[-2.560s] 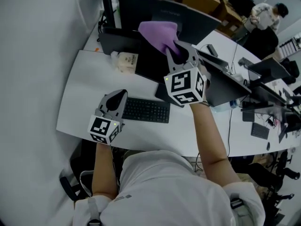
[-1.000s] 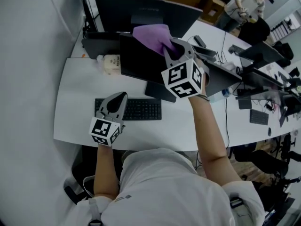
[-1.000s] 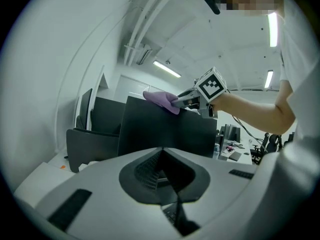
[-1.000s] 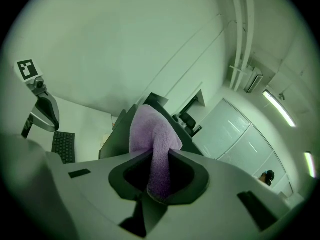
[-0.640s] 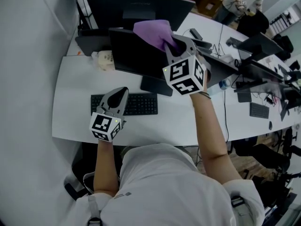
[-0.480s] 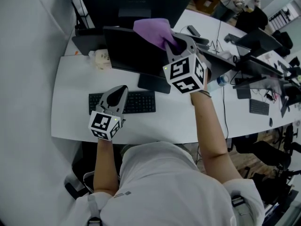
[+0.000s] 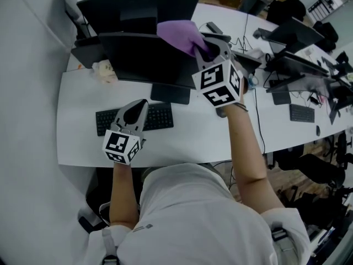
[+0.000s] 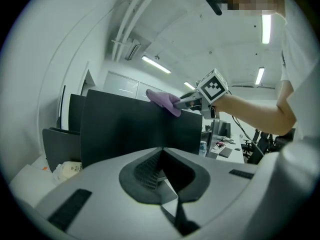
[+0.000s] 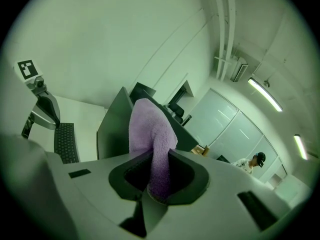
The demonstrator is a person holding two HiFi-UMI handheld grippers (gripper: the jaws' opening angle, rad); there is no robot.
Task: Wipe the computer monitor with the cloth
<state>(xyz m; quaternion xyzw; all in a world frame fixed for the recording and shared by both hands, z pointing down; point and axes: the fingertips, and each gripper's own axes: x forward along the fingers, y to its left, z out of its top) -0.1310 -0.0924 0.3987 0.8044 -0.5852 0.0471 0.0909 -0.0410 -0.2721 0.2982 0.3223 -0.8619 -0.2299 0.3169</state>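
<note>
Head view: cloth (image 7: 179, 35) in right claw (image 7: 209, 51)

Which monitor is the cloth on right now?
The nearer monitor, with the keyboard in front of it. The purple cloth, clamped in the right gripper, lies over its top edge; the monitor behind it is untouched.

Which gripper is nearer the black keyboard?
Left. The left gripper hangs over the black keyboard; the right gripper is beyond it, holding a purple cloth at the dark monitor's top.
</note>
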